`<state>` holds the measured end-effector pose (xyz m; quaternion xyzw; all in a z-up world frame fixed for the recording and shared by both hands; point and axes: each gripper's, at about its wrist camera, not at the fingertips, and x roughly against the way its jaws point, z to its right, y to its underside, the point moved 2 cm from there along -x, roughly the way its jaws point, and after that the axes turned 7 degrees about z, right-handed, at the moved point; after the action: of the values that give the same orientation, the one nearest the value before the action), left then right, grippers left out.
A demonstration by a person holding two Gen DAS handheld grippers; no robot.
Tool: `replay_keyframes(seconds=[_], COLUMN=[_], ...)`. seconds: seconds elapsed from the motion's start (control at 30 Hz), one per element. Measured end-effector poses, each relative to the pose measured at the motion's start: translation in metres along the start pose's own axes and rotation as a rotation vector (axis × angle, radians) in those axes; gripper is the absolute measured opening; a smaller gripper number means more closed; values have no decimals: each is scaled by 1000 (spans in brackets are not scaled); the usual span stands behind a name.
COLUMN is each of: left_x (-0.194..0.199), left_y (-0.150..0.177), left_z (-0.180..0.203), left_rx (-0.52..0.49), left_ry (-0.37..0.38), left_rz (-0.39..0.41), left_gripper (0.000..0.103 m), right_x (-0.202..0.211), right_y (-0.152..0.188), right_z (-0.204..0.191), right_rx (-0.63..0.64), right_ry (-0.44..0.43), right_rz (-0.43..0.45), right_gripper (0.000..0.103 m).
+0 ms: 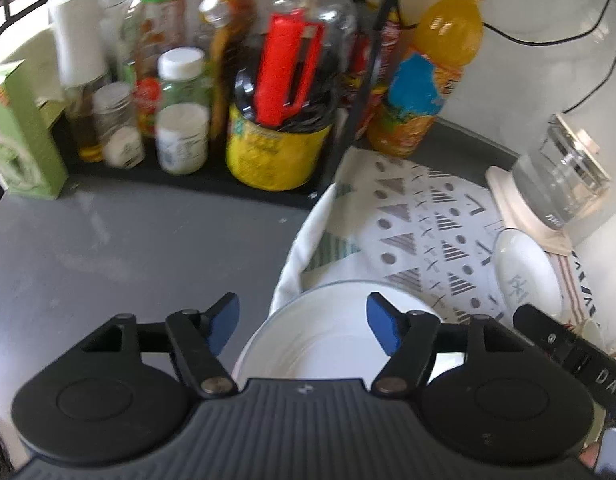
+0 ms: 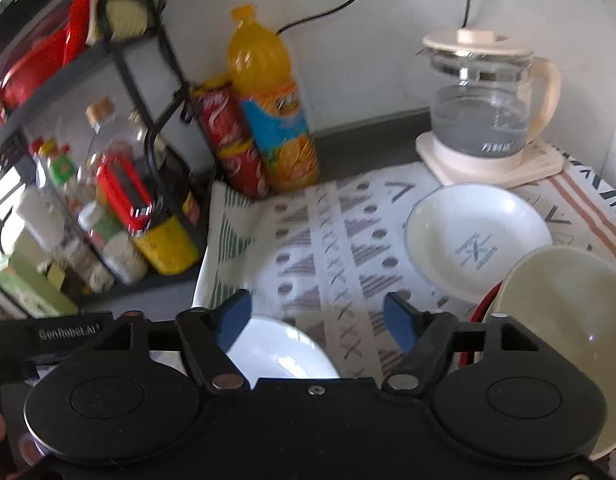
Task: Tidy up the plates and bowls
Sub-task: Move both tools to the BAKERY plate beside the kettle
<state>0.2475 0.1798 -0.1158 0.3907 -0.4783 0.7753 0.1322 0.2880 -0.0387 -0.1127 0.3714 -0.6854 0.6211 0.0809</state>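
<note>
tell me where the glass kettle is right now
In the right wrist view the glass kettle stands at the back right on its cream base, just behind the white dish.

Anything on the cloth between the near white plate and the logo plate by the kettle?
No. Right wrist view shows only bare patterned cloth between the white plate and logo plate.

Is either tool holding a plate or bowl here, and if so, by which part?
Nothing is held. The left tool stands open above a white plate; the right tool is open too, over the patterned cloth.
</note>
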Motion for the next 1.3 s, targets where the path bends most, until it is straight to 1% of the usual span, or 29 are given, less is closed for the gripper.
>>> replay_keyframes(seconds=[0.17, 0.3, 0.4, 0.57, 0.73, 0.87, 1.03, 1.13, 1.2, 1.3], left_x=[-13, -22, -25, -27, -31, -35, -39, -39, -39, -46], left_y=[-14, -24, -28, -30, -26, -24, -23, -24, -23, -21], left_z=[15, 28, 38, 55, 73, 92, 114, 125, 133, 147], left_rx=[-37, -76, -97, -96, -105, -124, -86, -59, -37, -43], left_ry=[62, 106, 132, 169, 189, 196, 199, 182, 191, 176], left_rz=[-15, -22, -27, -37, -67, -69, -71, -66, -63, -68], left_gripper=[73, 77, 78, 78, 78, 78, 78, 78, 78, 78], right_x=[2, 6, 11, 20, 31, 34, 28, 23, 20, 15], right_y=[-13, -20, -26, -33, -41, -49, -55, -60, -62, -64], right_z=[7, 17, 27, 44, 69, 93, 124, 140, 153, 170], right_rx=[-47, -76, -93, -117, -154, -171, -179, -175, -174, -178], right_ry=[42, 80, 110, 148, 179, 188, 183, 176, 179, 178], right_rz=[39, 59, 67, 82, 99, 106, 88, 73, 67, 50], right_gripper=[87, 89, 90, 91, 92, 93, 93, 93, 93, 93])
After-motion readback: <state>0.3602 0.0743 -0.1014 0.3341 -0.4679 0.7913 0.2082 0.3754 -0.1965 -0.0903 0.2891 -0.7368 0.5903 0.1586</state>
